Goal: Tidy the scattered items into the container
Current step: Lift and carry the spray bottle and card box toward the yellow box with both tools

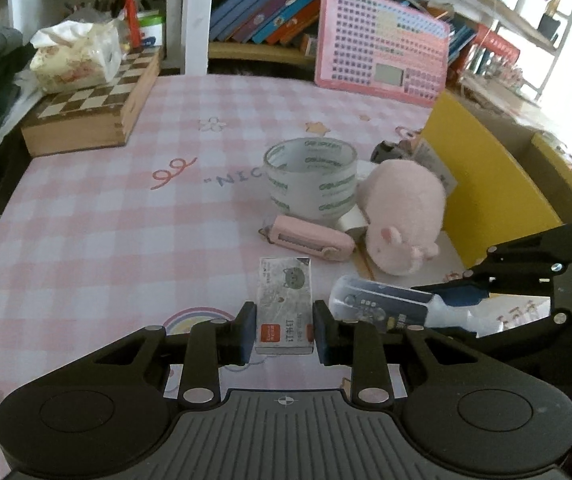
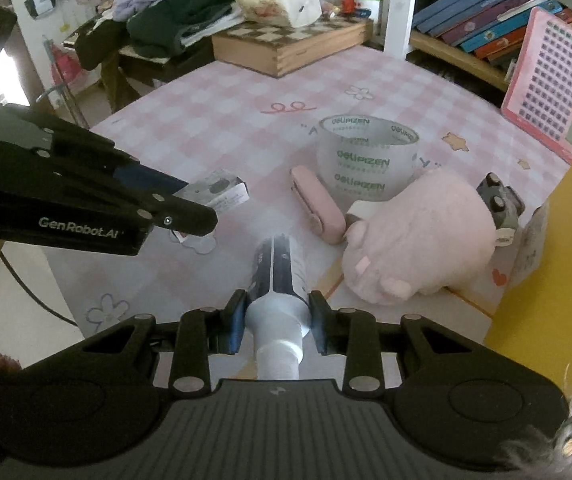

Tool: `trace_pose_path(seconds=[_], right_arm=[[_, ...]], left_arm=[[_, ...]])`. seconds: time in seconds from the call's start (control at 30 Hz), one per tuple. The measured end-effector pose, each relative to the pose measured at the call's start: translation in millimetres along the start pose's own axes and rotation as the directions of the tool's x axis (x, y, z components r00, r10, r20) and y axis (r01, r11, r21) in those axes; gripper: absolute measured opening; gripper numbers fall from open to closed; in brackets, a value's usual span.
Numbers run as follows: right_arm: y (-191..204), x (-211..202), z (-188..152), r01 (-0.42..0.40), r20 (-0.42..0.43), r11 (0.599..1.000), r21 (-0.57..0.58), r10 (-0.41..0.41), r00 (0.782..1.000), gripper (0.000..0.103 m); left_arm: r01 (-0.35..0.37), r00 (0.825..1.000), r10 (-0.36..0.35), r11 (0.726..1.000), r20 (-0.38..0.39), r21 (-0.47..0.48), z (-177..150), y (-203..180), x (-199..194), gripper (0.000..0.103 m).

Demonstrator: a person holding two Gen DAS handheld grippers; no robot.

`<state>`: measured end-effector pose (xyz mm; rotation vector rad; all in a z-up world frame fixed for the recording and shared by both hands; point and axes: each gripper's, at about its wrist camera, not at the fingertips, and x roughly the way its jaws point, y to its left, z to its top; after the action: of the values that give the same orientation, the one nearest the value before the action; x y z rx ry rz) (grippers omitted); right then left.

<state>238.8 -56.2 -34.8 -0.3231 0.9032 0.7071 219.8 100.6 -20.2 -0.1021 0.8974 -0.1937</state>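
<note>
My left gripper (image 1: pixel 285 330) is clamped on a small staple box (image 1: pixel 285 304); my right gripper (image 2: pixel 275 322) grips a clear tube with a dark label (image 2: pixel 280 276). Both items look lifted clear of the checked tablecloth (image 1: pixel 106 216), so I judge this the carry step. Next I must swing them right, over the yellow container wall (image 1: pixel 482 184). The pink plush (image 1: pixel 402 216), tape roll (image 1: pixel 311 178) and pink utility knife (image 1: pixel 308 237) lie between, uncollected.

A lived-in home, likely a child's study corner: a table under a pink gingham cloth (image 1: pixel 106 220), children's books (image 1: pixel 270 12) shelved at upper centre, a pink learning tablet (image 1: pixel 382 48), a folding chessboard box (image 1: pixel 90 112), and heaped clothes (image 2: pixel 166 12) at upper left.
</note>
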Motion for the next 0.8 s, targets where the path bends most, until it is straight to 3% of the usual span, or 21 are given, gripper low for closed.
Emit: trace_pose_path(seconds=[0.27, 0.8], right_arm=[[12, -22, -3, 0.049, 0.047, 0.997, 0.061, -0.052, 0.998, 0.03], [41, -61, -7, 0.129, 0.108, 0.987, 0.1, -0.14, 0.984, 0.03]], left_arm=[[0.045, 0.998, -0.044, 0.999, 0.047, -0.022, -9, 6, -27, 0.028], [0.134, 0.984, -0.138, 0.99, 0.112, 0.042, -19, 1, -69, 0.028]])
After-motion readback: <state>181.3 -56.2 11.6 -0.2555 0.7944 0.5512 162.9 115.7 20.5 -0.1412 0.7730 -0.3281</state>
